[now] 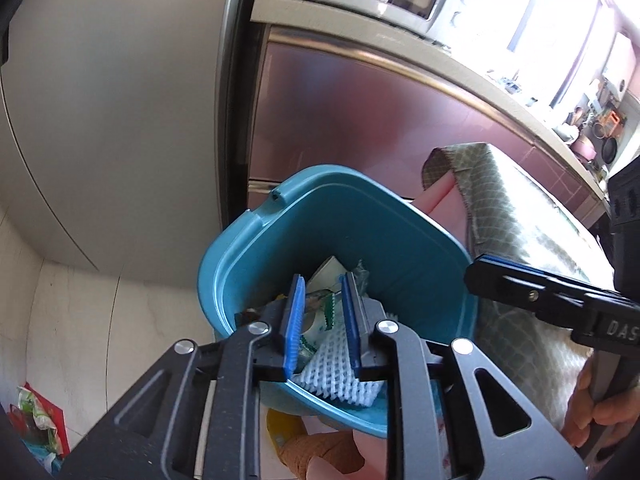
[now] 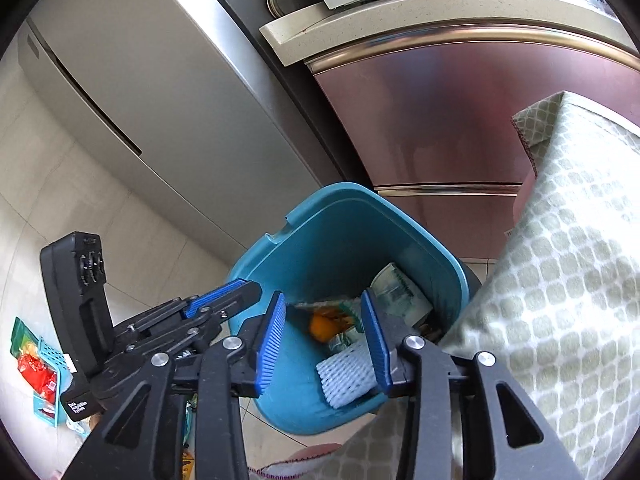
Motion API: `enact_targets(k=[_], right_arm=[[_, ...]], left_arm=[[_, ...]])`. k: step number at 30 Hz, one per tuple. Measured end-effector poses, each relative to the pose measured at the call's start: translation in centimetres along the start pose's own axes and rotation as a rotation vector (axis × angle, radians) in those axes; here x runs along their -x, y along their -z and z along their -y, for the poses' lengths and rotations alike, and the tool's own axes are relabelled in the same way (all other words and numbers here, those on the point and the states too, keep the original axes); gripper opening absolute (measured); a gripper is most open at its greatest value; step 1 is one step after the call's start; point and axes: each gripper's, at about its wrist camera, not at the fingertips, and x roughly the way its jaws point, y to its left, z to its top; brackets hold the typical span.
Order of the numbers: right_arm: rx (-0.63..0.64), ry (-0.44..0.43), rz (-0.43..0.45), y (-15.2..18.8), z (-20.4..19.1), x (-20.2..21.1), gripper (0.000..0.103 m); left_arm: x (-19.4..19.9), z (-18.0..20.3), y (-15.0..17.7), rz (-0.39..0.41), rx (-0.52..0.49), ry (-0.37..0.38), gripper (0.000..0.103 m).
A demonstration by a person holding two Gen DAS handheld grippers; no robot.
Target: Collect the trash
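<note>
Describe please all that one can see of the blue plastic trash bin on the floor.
The blue plastic trash bin is a rounded-square tub with a rolled rim and a notched lug on its far edge. It looks smooth and matte, stands open without a lid on the pale tiled floor, before the pink cabinet front and beside a green patterned cloth. Inside lie a white foam net sleeve, printed wrappers and something orange.

teal bin (image 2: 304, 240) upright, w/ wrappers, white foam net (image 2: 344, 376) inside.
</note>
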Motion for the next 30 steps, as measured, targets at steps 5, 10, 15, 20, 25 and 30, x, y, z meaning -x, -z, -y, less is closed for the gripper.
enact_targets(k=[5, 10, 15, 20, 25, 30], right_arm=[[0.009, -0.024, 0.026, 1.2, 0.2, 1.9, 0.039], [0.032, -0.032, 0.082, 2.7, 0.0, 4.8, 0.045], [0.067, -0.001, 0.177, 4.9, -0.3, 8.9, 0.059], [0.084, 0.083, 0.279, 7.6, 0.2, 12.8, 0.075], [0.087, 0.221, 0.401, 11.5, 0.9, 16.8, 0.088], [0.092, 0.358, 0.501, 15.4, 1.2, 20.2, 0.096]], left_arm=[[2.5, 1.8, 0.6, 0.054, -0.048, 0.024, 0.032], [5.5, 4.2, 1.4, 0.119, -0.107, 0.046, 0.047], [8.8, 7.2, 2.8, 0.198, -0.185, 0.071, 0.067], [11.5, 10.2, 4.8, 0.283, -0.238, 0.088, 0.093], [13.8, 12.7, 7.0, 0.357, -0.259, 0.128, 0.098], [15.6, 15.4, 9.0, 0.41, -0.279, 0.138, 0.098]])
